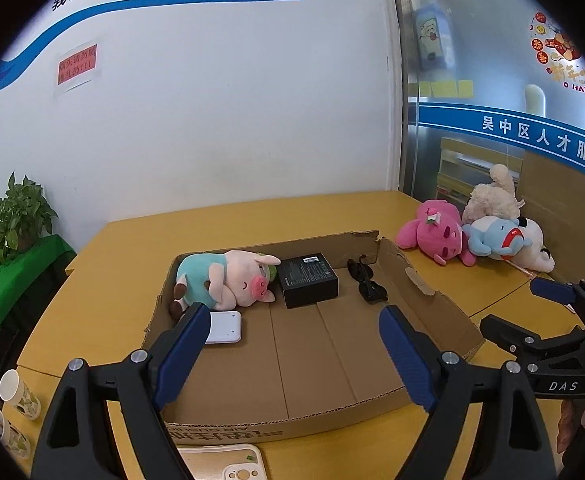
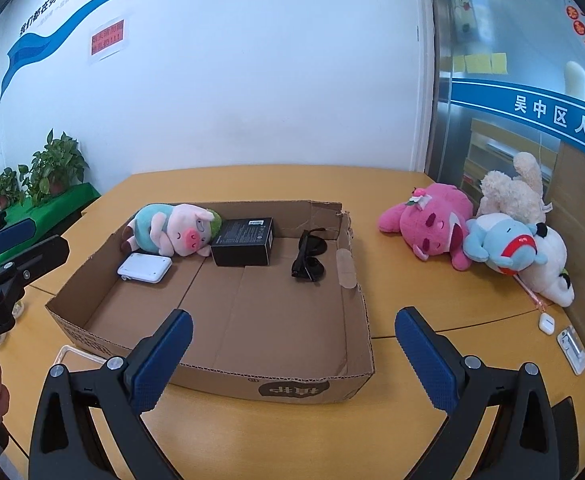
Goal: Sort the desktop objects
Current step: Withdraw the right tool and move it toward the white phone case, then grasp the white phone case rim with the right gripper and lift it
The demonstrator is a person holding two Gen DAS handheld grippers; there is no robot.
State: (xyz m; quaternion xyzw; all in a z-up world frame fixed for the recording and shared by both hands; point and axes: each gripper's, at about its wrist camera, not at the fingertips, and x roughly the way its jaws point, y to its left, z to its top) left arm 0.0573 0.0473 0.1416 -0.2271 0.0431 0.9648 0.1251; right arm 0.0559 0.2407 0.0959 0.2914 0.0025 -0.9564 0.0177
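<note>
Currently both claws hang empty above the near edge of the cardboard tray [image 2: 228, 376], the left claw [image 1: 292, 356] and the right claw [image 2: 294, 354] each spread wide with nothing between the ribbed blue pads. Inside the tray, toward the upper left of the right wrist frame, lie a plush pig [image 2: 172, 230] in a teal shirt, a black carton [image 2: 244, 240], folded dark sunglasses [image 2: 308, 258] and a flat white device [image 2: 145, 267]. Unsorted on the yellow table [image 2: 432, 320], at centre right, sit a pink plush [image 2: 428, 226], a blue plush [image 2: 504, 248] and a cream plush [image 2: 512, 192] heaped together; a small white earbud case [image 2: 545, 323] lies nearer. The plush should be light, soft and squashy, so a pinch across a fat body or limb looks safest. The earbud case seems hard, smooth and likely slippery; grip its flat sides.
</note>
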